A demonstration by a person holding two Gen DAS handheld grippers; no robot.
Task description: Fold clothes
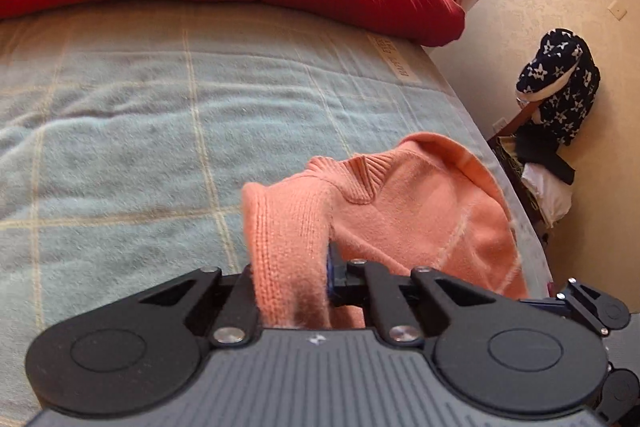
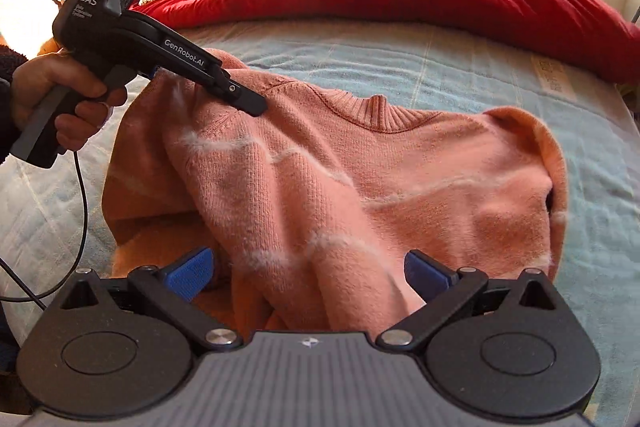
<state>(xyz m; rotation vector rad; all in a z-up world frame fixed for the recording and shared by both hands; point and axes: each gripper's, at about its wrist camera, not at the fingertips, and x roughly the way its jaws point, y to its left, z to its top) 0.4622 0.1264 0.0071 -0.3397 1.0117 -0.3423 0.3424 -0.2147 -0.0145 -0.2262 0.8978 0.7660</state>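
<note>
Centrally, the soft, limp orange sweater (image 2: 360, 179) is lying rumpled on the blue blanket (image 2: 460, 67); the left gripper (image 2: 256, 107) is pinching its shoulder fabric, while the right gripper (image 2: 308, 275) is spreading wide around a fold, likely best grasped at the seams.

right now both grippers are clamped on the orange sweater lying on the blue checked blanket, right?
Not quite. Only the left gripper is shut on the orange sweater. The right wrist view shows the right gripper with its blue pads spread wide, either side of a fold of the knit and not clamped. The sweater does lie on the blue checked blanket.
</note>
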